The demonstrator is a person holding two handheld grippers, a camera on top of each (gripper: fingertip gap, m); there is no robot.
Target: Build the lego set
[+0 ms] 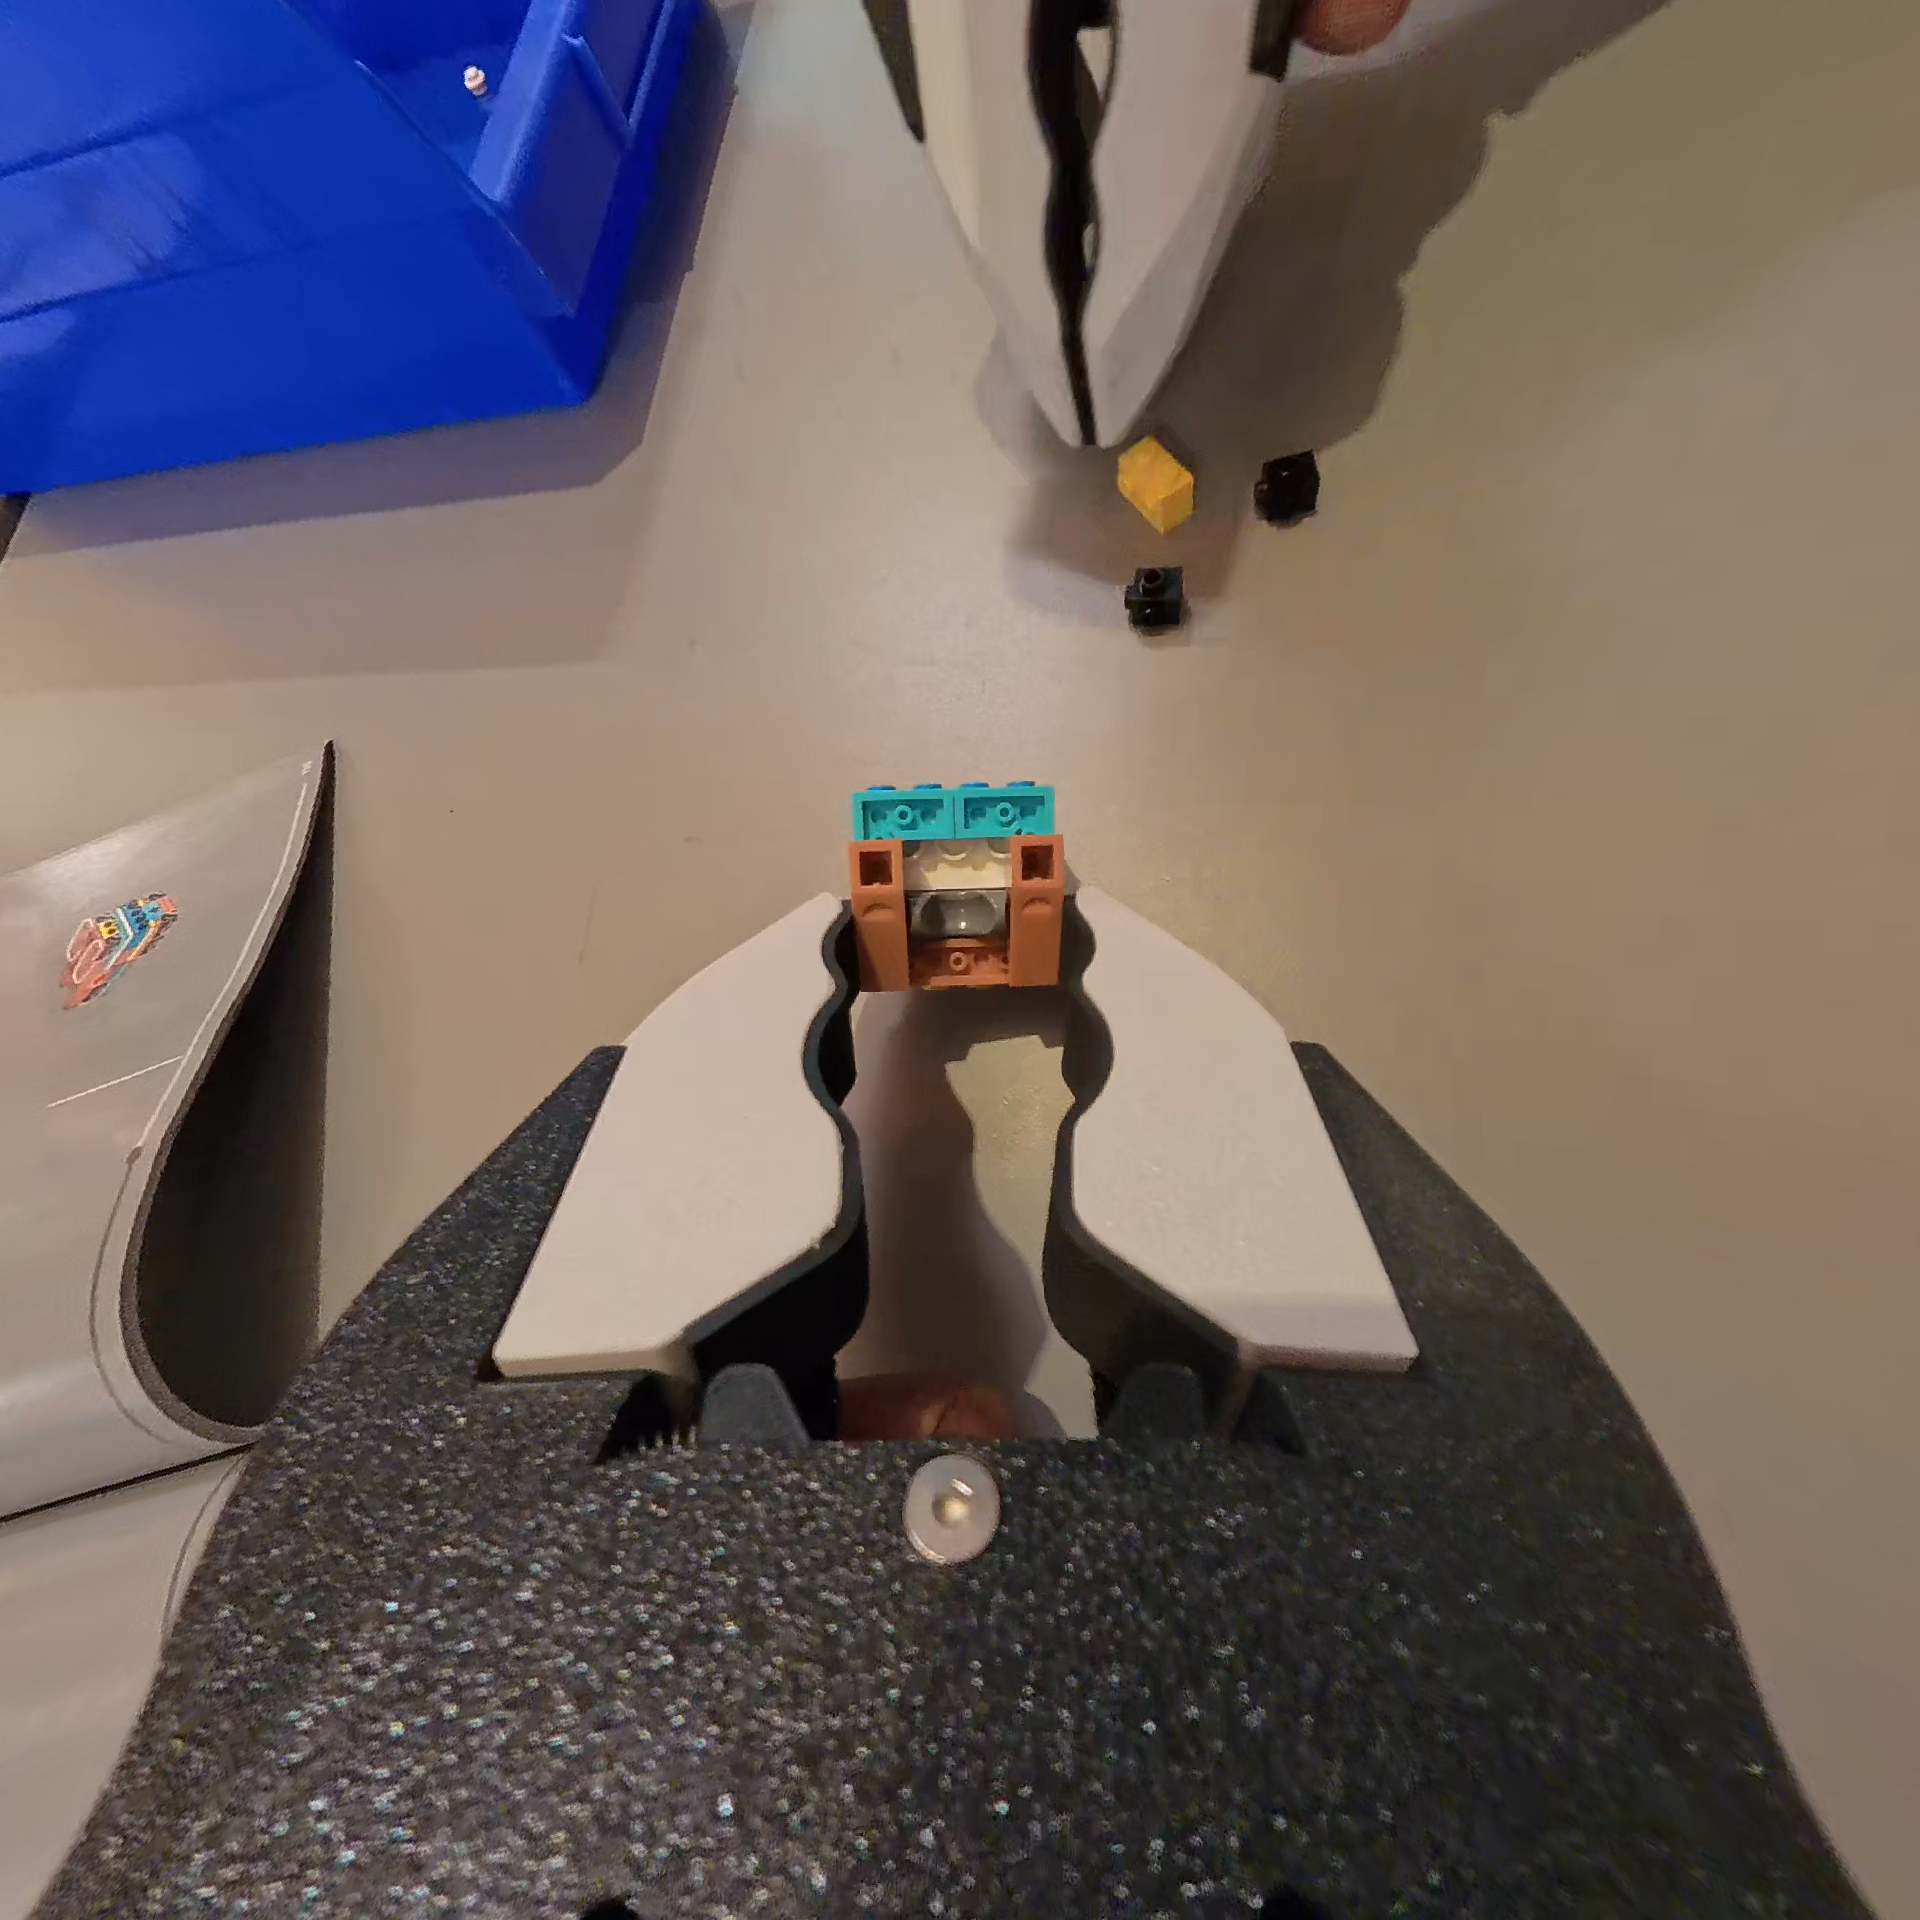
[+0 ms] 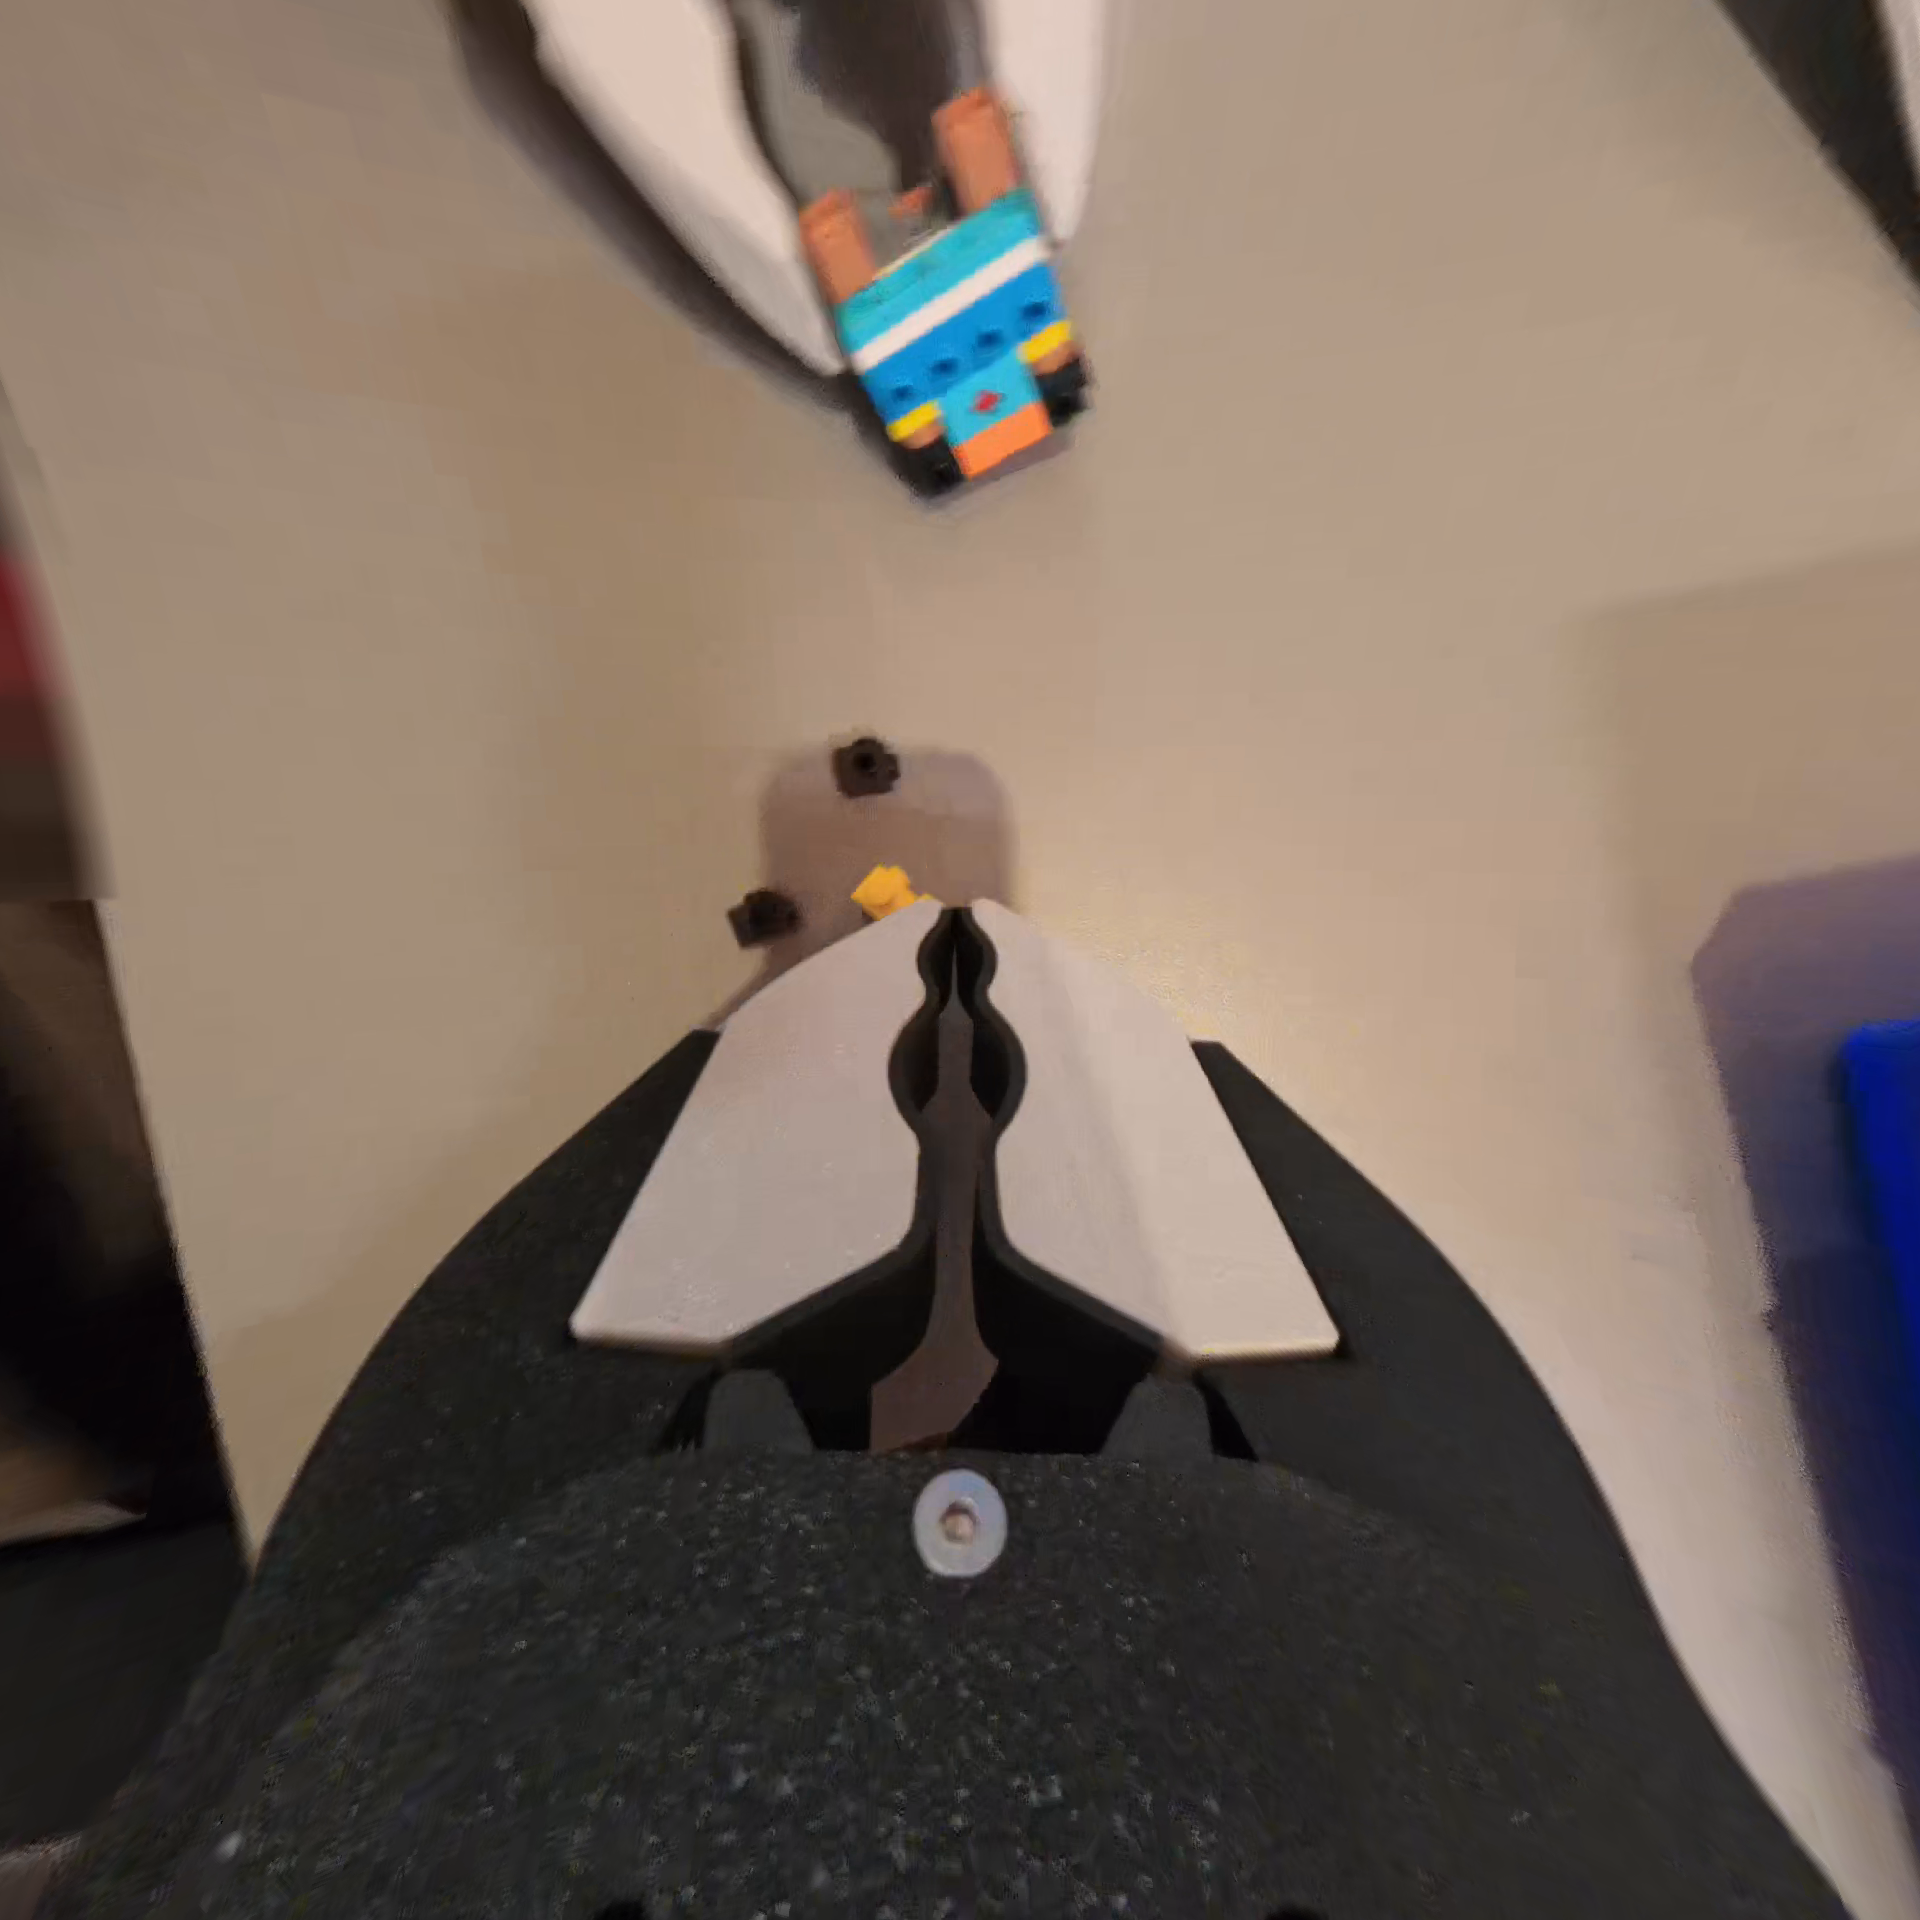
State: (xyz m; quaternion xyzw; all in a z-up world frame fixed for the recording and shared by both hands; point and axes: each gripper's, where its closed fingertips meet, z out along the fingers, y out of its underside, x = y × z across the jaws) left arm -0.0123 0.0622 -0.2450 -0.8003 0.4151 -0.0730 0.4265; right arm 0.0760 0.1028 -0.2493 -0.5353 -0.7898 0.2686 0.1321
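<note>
My left gripper (image 1: 958,935) is shut on a small lego model (image 1: 956,899) of brown, teal and white bricks, held above the table. The model also shows in the right wrist view (image 2: 951,332), with blue, orange and yellow parts. My right gripper (image 2: 956,912) is shut and empty, its tips just beside a small yellow brick (image 2: 881,891) on the table. In the left wrist view the right gripper (image 1: 1086,442) points down next to the yellow brick (image 1: 1155,483). Two small black pieces (image 1: 1286,485) (image 1: 1156,600) lie near it; they also show in the right wrist view (image 2: 864,767) (image 2: 761,916).
A blue plastic bin (image 1: 312,229) stands at the far left of the table; a blue shape (image 2: 1881,1247) shows at the right edge of the right wrist view. A curled instruction booklet (image 1: 135,1091) lies at the left. A person's fingertip (image 1: 1351,21) shows at the top. One gripper's finger ends stand about 11 cm off the other's.
</note>
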